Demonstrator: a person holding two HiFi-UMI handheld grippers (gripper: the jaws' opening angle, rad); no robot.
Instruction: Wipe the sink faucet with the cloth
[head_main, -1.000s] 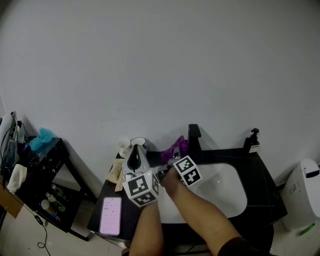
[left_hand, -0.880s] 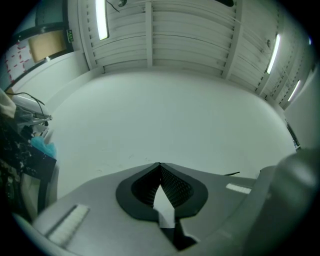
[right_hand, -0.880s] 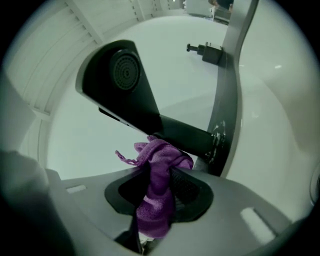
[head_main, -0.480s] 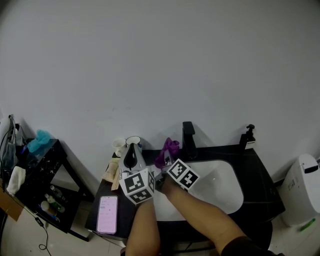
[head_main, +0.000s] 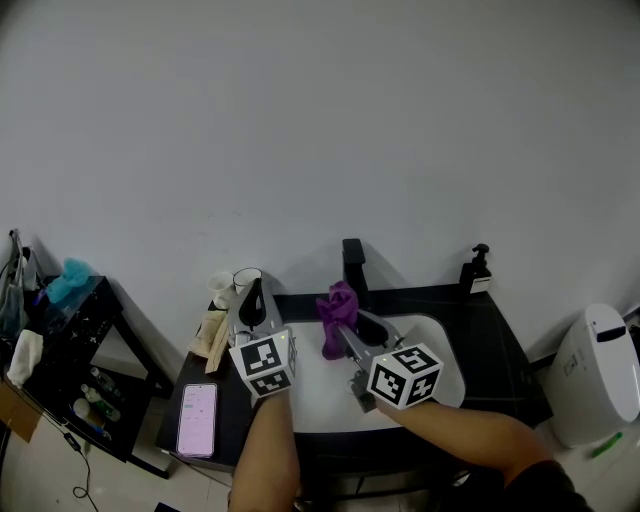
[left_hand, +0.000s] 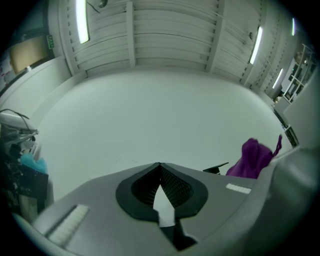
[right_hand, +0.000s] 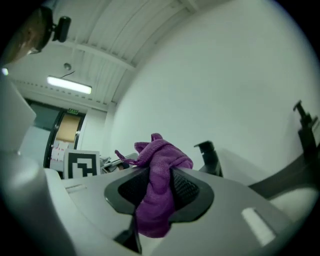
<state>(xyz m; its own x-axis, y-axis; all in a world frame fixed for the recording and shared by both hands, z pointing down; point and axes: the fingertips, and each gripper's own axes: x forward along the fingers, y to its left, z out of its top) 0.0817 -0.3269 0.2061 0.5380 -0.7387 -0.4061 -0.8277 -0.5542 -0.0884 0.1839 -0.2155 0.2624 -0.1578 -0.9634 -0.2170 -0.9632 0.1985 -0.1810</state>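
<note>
The black faucet (head_main: 353, 262) stands at the back rim of the white sink (head_main: 445, 372). My right gripper (head_main: 338, 328) is shut on a purple cloth (head_main: 334, 308), which it holds just in front of and slightly left of the faucet, apart from it. In the right gripper view the cloth (right_hand: 156, 186) bunches between the pads of that gripper (right_hand: 157, 167), with the faucet (right_hand: 207, 155) beyond it. My left gripper (head_main: 253, 292) points up at the sink's left side. Its jaws (left_hand: 160, 166) are shut with nothing in them, and the cloth (left_hand: 255, 158) shows to its right.
A soap dispenser (head_main: 477, 268) stands at the counter's back right. Two cups (head_main: 232, 285) and a phone (head_main: 197, 418) lie left of the sink. A black shelf (head_main: 80, 340) is on the far left, and a white bin (head_main: 595, 372) on the far right.
My right gripper has drawn away from the left one, rightward and toward me, with the cloth still in it. The left gripper has stayed by the cups. The head view has shifted.
</note>
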